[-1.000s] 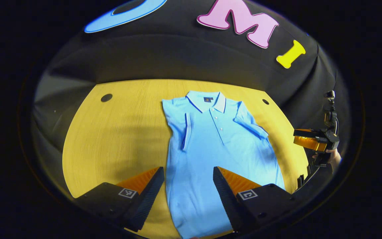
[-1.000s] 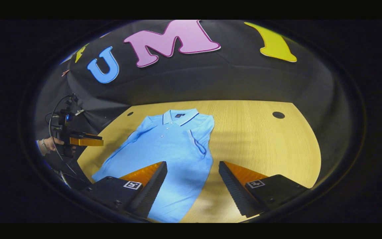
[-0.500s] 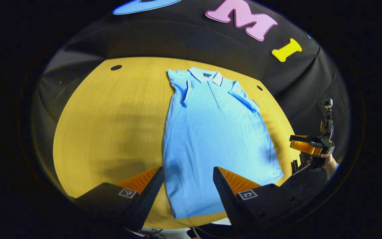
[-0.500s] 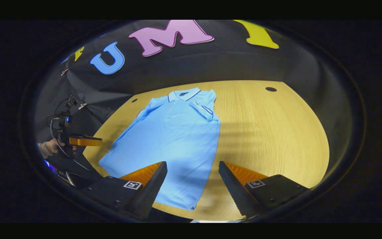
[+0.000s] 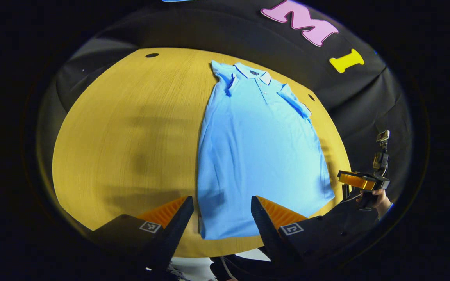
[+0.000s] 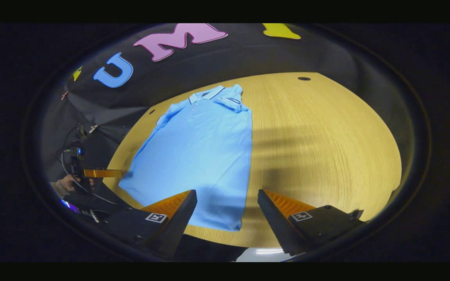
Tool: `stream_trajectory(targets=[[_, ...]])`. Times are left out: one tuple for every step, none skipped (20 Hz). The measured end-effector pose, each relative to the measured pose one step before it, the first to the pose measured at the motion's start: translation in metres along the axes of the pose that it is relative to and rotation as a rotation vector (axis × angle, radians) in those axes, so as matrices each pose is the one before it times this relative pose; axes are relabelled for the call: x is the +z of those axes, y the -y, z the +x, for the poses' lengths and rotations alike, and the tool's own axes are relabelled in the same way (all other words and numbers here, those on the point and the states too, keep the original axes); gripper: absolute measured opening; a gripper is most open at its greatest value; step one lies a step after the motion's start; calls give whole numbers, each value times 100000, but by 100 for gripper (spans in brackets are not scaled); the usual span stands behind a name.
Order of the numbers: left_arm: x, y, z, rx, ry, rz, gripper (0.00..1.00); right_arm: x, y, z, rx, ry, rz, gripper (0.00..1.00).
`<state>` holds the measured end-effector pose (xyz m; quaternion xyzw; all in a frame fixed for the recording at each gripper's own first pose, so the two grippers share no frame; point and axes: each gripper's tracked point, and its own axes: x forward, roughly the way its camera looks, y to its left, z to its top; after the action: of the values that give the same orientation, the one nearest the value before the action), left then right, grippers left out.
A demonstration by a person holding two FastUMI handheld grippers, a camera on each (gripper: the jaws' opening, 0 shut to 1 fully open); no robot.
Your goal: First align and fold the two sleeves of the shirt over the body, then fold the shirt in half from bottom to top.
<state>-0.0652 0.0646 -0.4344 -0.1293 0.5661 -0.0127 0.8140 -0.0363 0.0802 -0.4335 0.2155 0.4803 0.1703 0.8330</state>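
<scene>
A: shirt status?

B: light blue short-sleeved polo shirt lies flat, face up, on the yellow-tan wooden table; collar at the far end, hem at the near table edge; both sleeves lie folded in over the shirt body, the one on the shirt's left-view side tucked along the edge, the other angled across the shoulder.

A: left gripper?

B: left gripper hangs above the shirt's hem, jaws wide apart, nothing between them; no contact with the shirt.

A: right one?

B: right gripper also over the hem, at the shirt's near corner; jaws spread wide, empty; in left gripper view it sits off the shirt's side, past the table edge, held by a hand; shirt bottom half not yet folded up.
</scene>
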Motion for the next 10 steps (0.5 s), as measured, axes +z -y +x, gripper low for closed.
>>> stream_trajectory(targets=[[-522, 200, 85, -1654, -1203, -1177, 95, -722, 19, 143, 584, -1802, 1688, 98], [-551, 51, 114, -980, -1379, -1511, 95, -606, 47, 351, 324, -1682, 1537, 98], [-505, -151, 143, -254, -1214, -1048, 95, -534, 144, 157, 172, -1367, 1460, 98], [-358, -192, 177, 15, -1495, -562, 95, -123, -293, -60, 1452, -268, 1833, 98], [-362, -98, 111, -286, -1331, -383, 95, -192, -257, -33, 1199, -269, 1755, 98], [-370, 250, 151, -1180, -1564, -420, 95, -164, -97, -44, 1334, -867, 1230, 98], [-363, -11, 246, -336, -1276, -517, 95, -257, 13, -196, 662, -951, 793, 98], [69, -22, 56, -279, -84, -105, 95, -77, -74, -199, 797, -959, 1284, 98], [-129, -41, -168, -512, -450, -266, 95, -402, -137, -20, 1206, -1933, 1615, 98], [-25, -10, -65, -287, -945, -485, 94, -513, -209, -128, 868, -2307, 2070, 98]])
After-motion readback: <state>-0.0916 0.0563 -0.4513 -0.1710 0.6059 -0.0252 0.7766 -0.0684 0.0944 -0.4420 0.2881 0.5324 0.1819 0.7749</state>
